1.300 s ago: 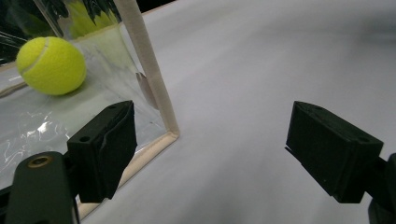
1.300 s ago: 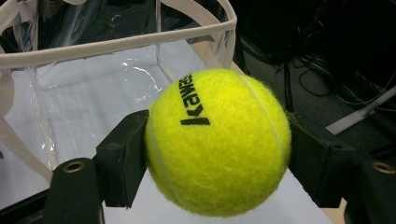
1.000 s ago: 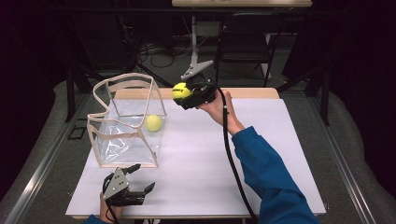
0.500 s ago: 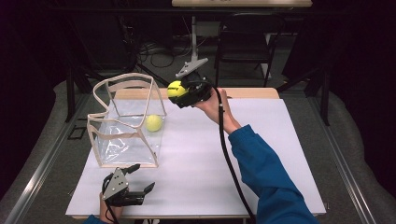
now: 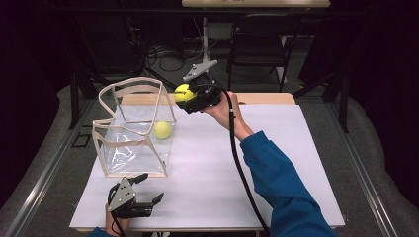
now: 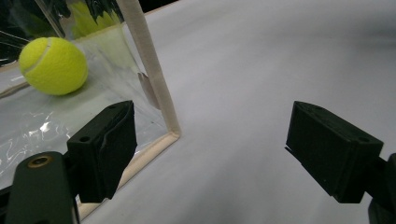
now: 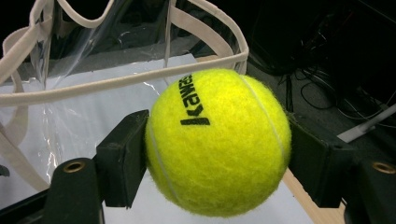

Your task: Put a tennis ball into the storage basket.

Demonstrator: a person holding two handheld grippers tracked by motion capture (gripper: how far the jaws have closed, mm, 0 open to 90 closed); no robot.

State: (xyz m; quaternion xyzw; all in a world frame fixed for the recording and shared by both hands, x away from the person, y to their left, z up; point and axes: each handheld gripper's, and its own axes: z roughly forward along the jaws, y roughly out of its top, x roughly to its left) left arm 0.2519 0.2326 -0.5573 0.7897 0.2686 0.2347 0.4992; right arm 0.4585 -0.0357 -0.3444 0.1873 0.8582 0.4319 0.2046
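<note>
- The ball [image 7: 218, 142] clamped between the right gripper's [image 7: 217, 154] jaws bears black lettering on its yellow felt, seen upside down in the right gripper view; it reads roughly "KAWAS", and the rest curves out of sight.
- The other ball [image 6: 53, 66], in the bag [image 6: 154, 88], shows a white seam and no readable print.
</note>
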